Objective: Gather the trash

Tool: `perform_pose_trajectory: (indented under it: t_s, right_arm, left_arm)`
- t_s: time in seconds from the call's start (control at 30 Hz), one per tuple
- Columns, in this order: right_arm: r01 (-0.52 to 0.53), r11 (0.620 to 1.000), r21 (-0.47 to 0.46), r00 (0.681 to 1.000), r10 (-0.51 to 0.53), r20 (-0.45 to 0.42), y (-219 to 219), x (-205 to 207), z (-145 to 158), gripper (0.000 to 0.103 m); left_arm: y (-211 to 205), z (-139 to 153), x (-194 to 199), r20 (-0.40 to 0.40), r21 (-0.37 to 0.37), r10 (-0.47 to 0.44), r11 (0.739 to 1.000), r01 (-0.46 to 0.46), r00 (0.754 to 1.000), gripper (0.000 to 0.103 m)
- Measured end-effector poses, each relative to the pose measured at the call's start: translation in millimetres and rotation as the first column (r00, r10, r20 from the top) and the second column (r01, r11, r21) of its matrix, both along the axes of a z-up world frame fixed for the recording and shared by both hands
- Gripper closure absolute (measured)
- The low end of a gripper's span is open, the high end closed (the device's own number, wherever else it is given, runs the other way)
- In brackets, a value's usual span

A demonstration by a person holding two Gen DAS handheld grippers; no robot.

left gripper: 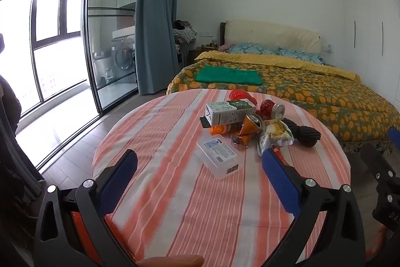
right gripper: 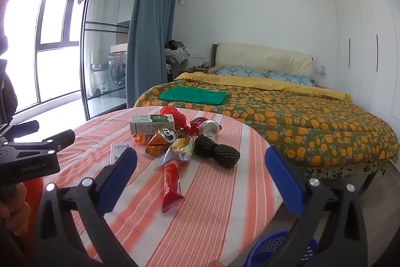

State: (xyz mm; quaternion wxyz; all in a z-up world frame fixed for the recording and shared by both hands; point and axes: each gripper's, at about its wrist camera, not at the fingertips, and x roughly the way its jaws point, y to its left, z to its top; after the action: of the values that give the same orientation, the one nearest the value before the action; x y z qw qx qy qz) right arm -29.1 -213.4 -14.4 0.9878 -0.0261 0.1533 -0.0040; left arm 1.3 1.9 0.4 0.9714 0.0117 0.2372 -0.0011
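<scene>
A pile of trash lies on the striped tablecloth [left gripper: 175, 192]: a white-green milk carton [left gripper: 228, 111], a crushed orange can [left gripper: 251, 126], a red can [left gripper: 272, 108], a yellow wrapper [left gripper: 276, 134], a black foam net [left gripper: 305, 133] and a clear plastic box [left gripper: 217, 157]. My left gripper [left gripper: 200, 164] is open and empty, just short of the box. In the right wrist view the carton [right gripper: 152, 124], a red snack wrapper [right gripper: 171, 182] and the black net [right gripper: 216, 150] show. My right gripper [right gripper: 200, 164] is open and empty, near the red wrapper.
A blue perforated basket [right gripper: 272, 249] stands below the table's near right edge. A bed with a yellow-orange quilt [right gripper: 287, 116] is behind the table. Glass sliding doors [left gripper: 107, 36] and a blue curtain [left gripper: 155, 16] are at the left.
</scene>
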Motion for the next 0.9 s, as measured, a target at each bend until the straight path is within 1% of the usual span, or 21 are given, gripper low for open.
perform_pose_trajectory:
  t_s: [0.03, 0.2, 0.43, 0.9]
  right_arm:
    - [0.001, 1.000, 0.001, 1.000, -0.001, 0.000, -0.3, 0.0, 0.1, 0.005]
    - [-0.001, 1.000, 0.003, 1.000, 0.001, -0.001, -1.1, 0.2, 0.8, 0.005]
    - [0.001, 1.000, 0.004, 1.000, -0.001, 0.001, 2.7, 3.8, -7.3, 0.005]
    - [-0.003, 1.000, 0.013, 1.000, 0.003, -0.001, 3.0, 4.5, -8.5, 0.005]
  left_arm:
    - [-3.7, 4.7, -1.3, 0.000, 0.000, -0.001, 1.000, 0.001, 1.000, 0.004]
    - [-3.7, 6.4, -2.2, 0.002, 0.003, -0.002, 1.000, 0.002, 1.000, 0.004]
    - [-2.1, 6.8, -4.1, 0.006, 0.004, -0.001, 1.000, 0.001, 1.000, 0.004]
    - [-2.6, 5.6, -4.9, 0.009, 0.005, -0.002, 1.000, 0.002, 1.000, 0.004]
